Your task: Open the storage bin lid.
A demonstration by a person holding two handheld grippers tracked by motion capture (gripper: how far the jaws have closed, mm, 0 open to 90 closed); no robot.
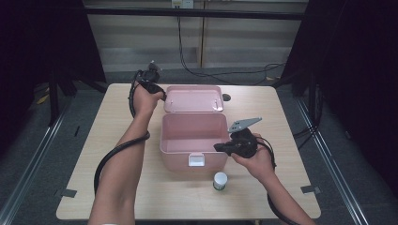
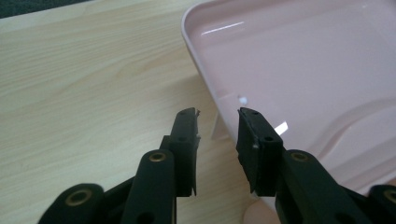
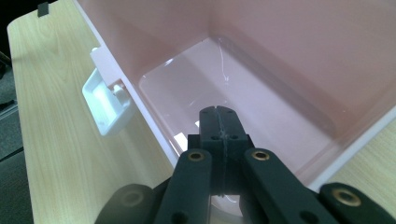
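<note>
A pink plastic box (image 1: 169, 149) stands open mid-table, its lid (image 1: 193, 99) folded back flat behind it. My left gripper (image 1: 161, 95) is at the lid's near left corner. In the left gripper view its jaws (image 2: 218, 114) stand apart with the lid's rim (image 2: 201, 70) running between them, and the pads do not press on it. My right gripper (image 1: 219, 147) hovers at the box's front right corner. In the right gripper view it (image 3: 218, 111) is shut with nothing between its jaws, pointing down into the empty box (image 3: 299, 60). A white latch (image 3: 105, 105) hangs on the front wall.
A small white jar (image 1: 219, 180) with a green label stands on the table in front of the box, near my right wrist. Black cables trail from both grippers. A small dark object (image 1: 226, 97) lies by the lid's right end. Bare wood lies left and right of the box.
</note>
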